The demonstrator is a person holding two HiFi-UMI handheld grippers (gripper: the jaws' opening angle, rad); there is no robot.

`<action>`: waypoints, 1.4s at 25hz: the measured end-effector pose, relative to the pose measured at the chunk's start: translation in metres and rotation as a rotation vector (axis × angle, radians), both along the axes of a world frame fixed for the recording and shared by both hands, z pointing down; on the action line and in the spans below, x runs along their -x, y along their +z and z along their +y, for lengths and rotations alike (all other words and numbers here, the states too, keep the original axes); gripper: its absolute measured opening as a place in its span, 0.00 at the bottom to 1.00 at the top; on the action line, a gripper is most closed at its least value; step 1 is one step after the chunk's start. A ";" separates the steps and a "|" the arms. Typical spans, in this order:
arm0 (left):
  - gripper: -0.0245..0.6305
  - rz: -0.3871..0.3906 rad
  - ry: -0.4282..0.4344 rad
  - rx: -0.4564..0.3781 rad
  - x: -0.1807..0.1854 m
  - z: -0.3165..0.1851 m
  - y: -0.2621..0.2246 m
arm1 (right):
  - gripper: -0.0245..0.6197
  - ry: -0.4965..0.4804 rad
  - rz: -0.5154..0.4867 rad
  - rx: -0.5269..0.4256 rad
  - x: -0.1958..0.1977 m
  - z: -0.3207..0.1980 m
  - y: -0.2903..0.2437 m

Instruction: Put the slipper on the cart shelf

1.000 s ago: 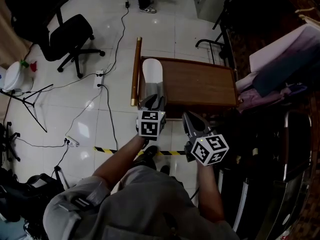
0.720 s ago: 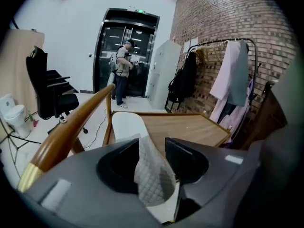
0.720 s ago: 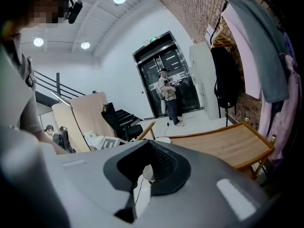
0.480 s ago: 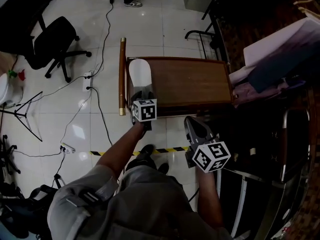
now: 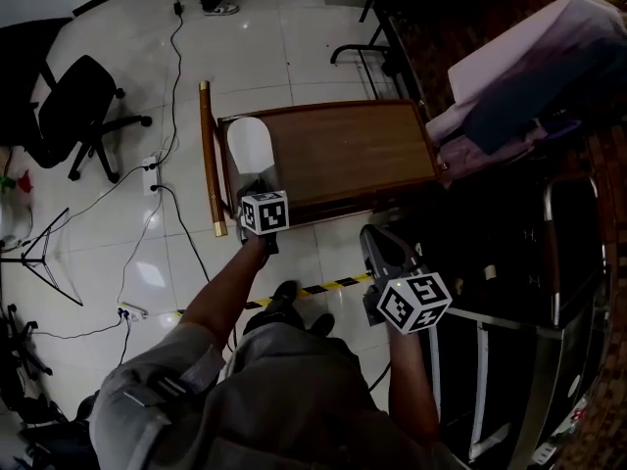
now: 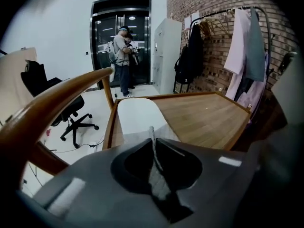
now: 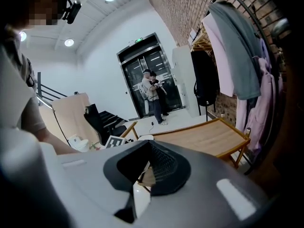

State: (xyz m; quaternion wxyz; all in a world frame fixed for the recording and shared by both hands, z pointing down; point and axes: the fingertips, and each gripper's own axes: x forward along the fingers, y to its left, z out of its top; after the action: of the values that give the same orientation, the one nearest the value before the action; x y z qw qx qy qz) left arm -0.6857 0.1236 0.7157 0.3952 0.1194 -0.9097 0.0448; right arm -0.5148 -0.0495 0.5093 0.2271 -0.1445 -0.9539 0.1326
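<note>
The left tool (image 5: 257,186) pinches the grey upper of a white slipper (image 5: 248,145). Its jaws have just been closing, and they now meet on a thin ridge of that fabric. The slipper lies flat on the wooden cart shelf (image 5: 343,150), its white sole stretching straight ahead of the tool. The shelf's bare boards spread away to the tool's right. On the tool's left, beside the slipper, runs the cart's wooden handle (image 5: 208,155).

The right tool (image 5: 377,235) hangs off the shelf's near edge, well apart from the slipper. Its jaws stand slightly apart with nothing between them. Ahead of it lies the far end of the shelf, and to its right a rack of hanging clothes (image 7: 237,56). Two people (image 6: 123,56) stand at the glass doors beyond.
</note>
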 end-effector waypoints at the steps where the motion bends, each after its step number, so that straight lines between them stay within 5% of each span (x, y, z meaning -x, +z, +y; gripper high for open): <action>1: 0.08 -0.006 0.018 -0.001 -0.001 -0.003 -0.003 | 0.04 0.005 -0.003 0.000 -0.001 0.000 0.000; 23: 0.06 -0.240 0.477 -0.332 -0.076 -0.130 -0.181 | 0.04 0.246 -0.156 -0.030 -0.043 -0.057 -0.047; 35: 0.06 -0.196 0.778 -0.439 -0.200 -0.209 -0.213 | 0.04 0.486 -0.184 -0.058 -0.151 -0.107 -0.062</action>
State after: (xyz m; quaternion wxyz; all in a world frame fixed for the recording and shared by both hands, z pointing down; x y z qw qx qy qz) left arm -0.4859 -0.0850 0.5025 0.2261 0.5285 -0.8182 0.0071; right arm -0.3638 -0.1564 0.4470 0.1047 0.0839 -0.9807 0.1420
